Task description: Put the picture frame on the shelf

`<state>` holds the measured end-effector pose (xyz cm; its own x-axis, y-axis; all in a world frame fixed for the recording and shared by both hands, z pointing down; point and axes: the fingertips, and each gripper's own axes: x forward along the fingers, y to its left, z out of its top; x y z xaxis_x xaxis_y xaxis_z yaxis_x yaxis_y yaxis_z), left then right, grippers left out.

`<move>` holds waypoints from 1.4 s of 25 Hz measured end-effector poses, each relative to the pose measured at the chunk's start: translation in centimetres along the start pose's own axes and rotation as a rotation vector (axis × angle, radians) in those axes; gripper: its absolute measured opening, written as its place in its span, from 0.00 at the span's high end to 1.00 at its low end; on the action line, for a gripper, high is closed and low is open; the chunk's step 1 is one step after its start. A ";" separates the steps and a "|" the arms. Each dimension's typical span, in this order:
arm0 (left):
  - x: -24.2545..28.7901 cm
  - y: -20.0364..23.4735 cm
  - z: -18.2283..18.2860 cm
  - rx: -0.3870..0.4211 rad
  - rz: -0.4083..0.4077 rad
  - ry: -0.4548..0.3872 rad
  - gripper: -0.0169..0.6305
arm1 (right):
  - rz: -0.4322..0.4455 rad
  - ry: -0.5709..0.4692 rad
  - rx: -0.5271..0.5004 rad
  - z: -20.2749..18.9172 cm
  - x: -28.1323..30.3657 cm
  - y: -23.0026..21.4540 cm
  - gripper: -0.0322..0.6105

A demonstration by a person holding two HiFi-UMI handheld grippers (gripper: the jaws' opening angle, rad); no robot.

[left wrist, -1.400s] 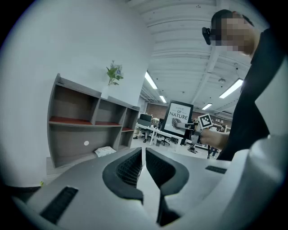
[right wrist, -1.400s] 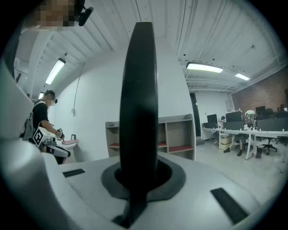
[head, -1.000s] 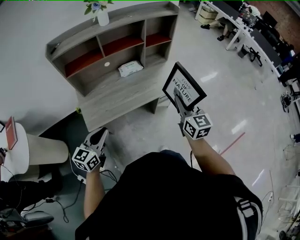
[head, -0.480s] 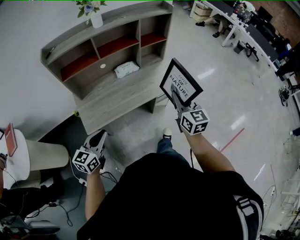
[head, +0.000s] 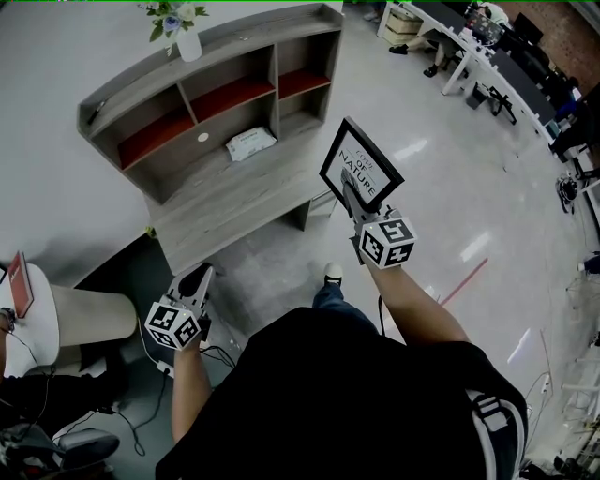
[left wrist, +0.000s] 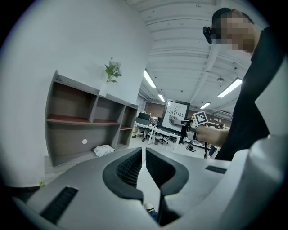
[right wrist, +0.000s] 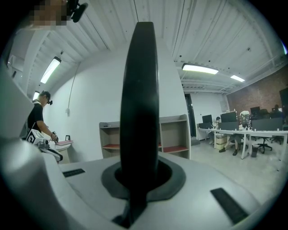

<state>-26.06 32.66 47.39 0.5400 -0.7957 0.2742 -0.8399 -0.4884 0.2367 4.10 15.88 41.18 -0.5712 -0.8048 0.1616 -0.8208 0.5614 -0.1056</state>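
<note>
Edge-on in the right gripper view, the picture frame (right wrist: 141, 103) shows only its black rim. Its print is out of sight, and it blocks the middle of the shelf (right wrist: 175, 134). In the head view, the plant (head: 172, 17) gets clipped by the top edge, and the white packet (head: 250, 142) is too small to read.

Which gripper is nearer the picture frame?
Right. The right gripper is shut on the picture frame, at its lower edge; the left gripper hangs low, well apart from it.

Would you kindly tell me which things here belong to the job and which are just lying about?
Job: picture frame, clamped in right gripper; shelf.
Lying about: white packet in the shelf; flower vase on top; office desks.
</note>
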 end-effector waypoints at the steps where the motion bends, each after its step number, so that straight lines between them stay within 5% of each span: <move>1: 0.1 0.1 0.1 0.000 0.003 -0.003 0.93 | 0.002 0.002 -0.003 0.0 0.1 -0.1 0.91; 35: 7.9 -1.1 2.0 0.008 0.041 0.027 0.93 | 0.065 0.022 0.001 -0.5 5.1 -7.8 0.91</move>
<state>-20.94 26.19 47.41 0.5065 -0.8051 0.3086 -0.8616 -0.4586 0.2176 7.61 7.44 43.34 -0.6232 -0.7620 0.1760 -0.7818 0.6122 -0.1180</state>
